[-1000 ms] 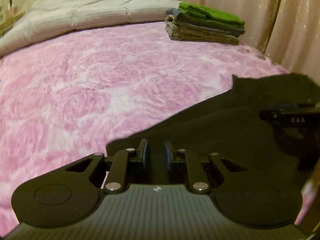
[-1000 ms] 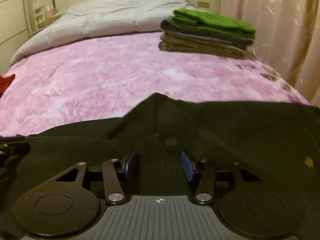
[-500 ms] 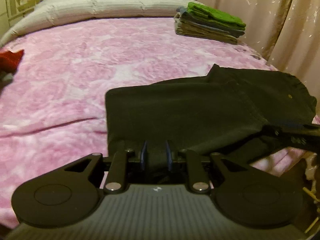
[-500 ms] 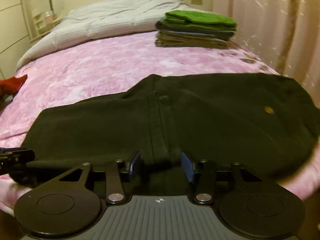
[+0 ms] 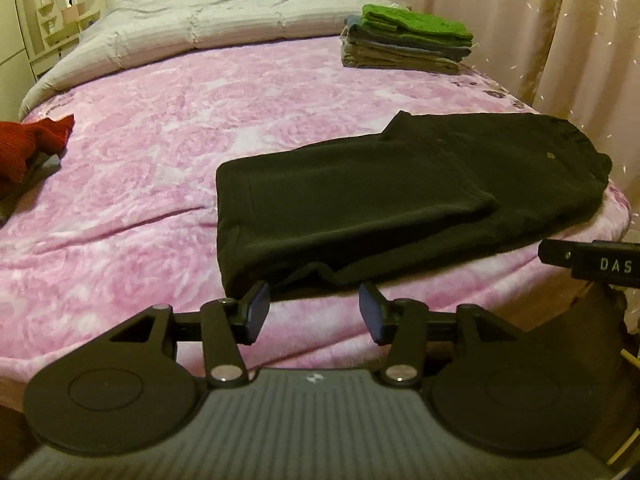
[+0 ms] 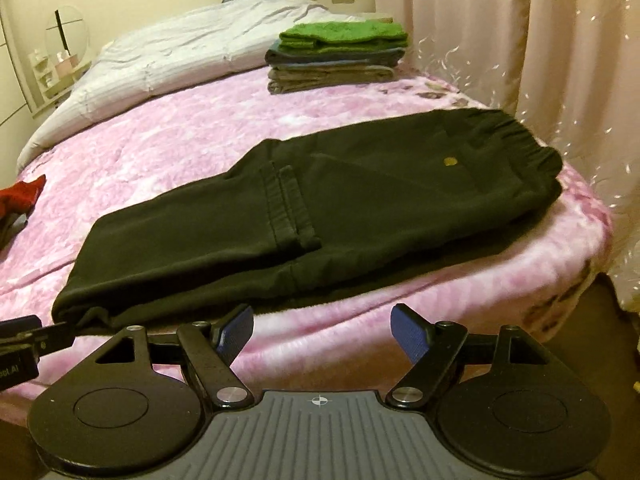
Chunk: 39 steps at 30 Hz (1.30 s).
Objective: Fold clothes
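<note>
Fingers of the left gripper (image 5: pixel 313 312) stand wide apart and hold nothing; those of the right gripper (image 6: pixel 323 330) likewise. Just ahead of both pairs, black trousers (image 6: pixel 320 208) lie flat on the pink bed cover (image 5: pixel 160 128), legs doubled back, waistband (image 6: pixel 520 140) far right of the right fingers. Judgement: soft, limp, light fabric that will sag and slide between layers. Best hold: the thick folded edge nearest the fingers, pinching all layers. A folded stack (image 5: pixel 404 38) sits well beyond.
</note>
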Tool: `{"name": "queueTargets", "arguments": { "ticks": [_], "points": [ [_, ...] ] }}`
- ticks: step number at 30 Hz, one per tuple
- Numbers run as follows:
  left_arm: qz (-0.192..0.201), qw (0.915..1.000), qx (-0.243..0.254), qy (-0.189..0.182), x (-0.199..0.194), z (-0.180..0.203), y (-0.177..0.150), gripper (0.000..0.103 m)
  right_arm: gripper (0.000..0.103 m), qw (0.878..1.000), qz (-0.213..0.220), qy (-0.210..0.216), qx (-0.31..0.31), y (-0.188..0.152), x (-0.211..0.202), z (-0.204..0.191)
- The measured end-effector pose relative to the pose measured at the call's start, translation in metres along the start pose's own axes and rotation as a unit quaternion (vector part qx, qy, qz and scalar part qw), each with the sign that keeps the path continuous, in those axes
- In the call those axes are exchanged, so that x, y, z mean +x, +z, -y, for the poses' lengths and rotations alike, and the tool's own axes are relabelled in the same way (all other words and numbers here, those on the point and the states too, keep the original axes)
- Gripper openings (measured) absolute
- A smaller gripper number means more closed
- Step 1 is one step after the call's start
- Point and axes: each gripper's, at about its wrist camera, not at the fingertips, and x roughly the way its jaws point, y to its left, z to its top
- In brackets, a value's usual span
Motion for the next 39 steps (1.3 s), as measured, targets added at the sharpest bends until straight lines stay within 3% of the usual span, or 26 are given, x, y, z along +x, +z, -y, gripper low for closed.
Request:
{"name": "queueTargets", "arguments": {
  "ticks": [16,39],
  "points": [
    [0.021,0.9998,0.0,-0.002,-0.027,-0.004,-0.009,0.05,0.08,1.0,0.011,-0.016,-0.01,-0.007,-0.02,-0.006],
    [-0.009,0.9999,0.005,0.001,0.009,0.0,-0.001,0.051,0.081,0.999,-0.018,-0.032,0.014,-0.004,0.011,0.02]
  ]
}}
